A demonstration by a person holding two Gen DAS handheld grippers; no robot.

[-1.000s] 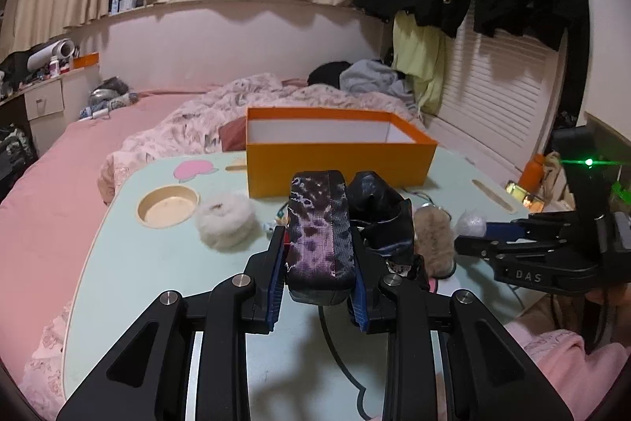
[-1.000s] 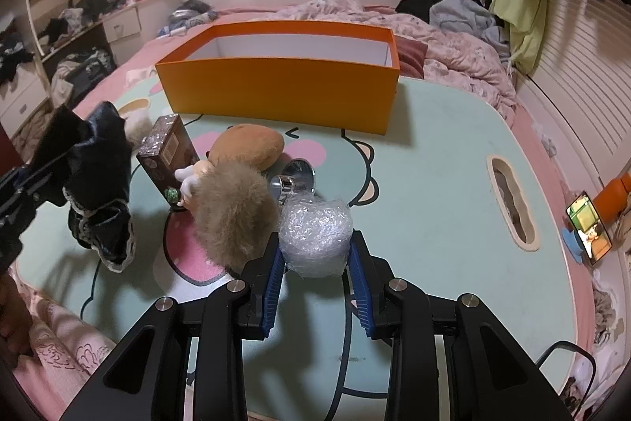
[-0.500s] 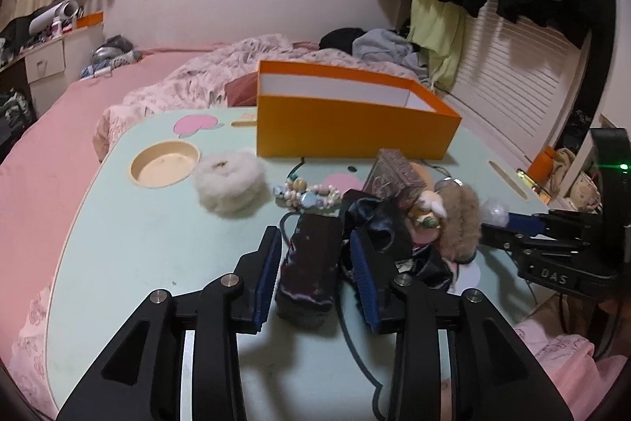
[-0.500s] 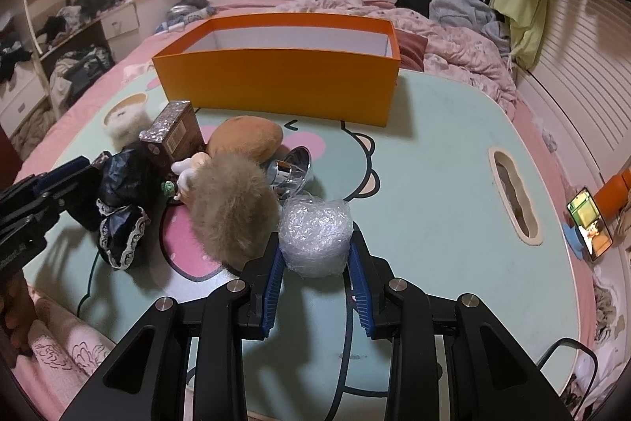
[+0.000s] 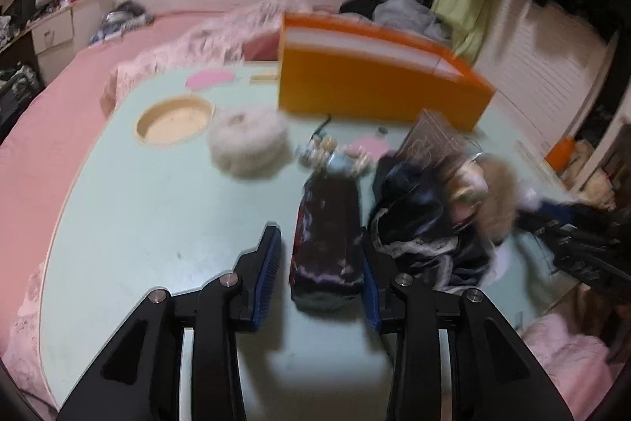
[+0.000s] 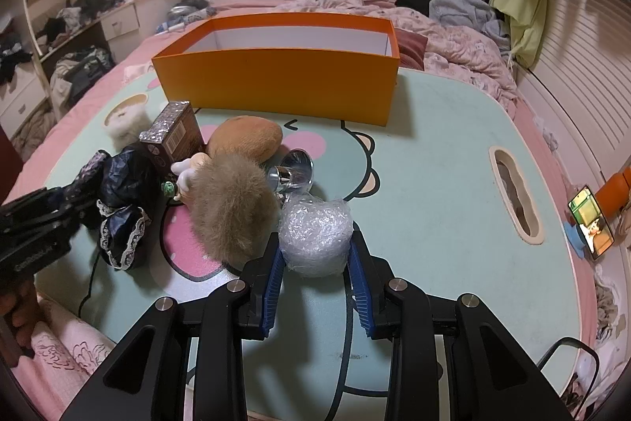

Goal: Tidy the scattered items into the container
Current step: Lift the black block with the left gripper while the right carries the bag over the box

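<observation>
The left gripper point(image 5: 319, 275) stands apart around a dark pouch point(image 5: 327, 243) lying on the table point(image 5: 157, 208), its view alone showing beads point(image 5: 335, 154), while the right gripper point(image 6: 315, 263) clamps a bubble-wrap ball point(image 6: 315, 235) short of the orange box point(image 6: 284, 85); no writing is readable.

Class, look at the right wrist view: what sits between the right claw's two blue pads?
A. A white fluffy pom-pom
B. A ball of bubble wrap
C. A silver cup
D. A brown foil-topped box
B: the bubble-wrap ball sits squeezed between both blue pads of the right claw, resting on the table.
</observation>
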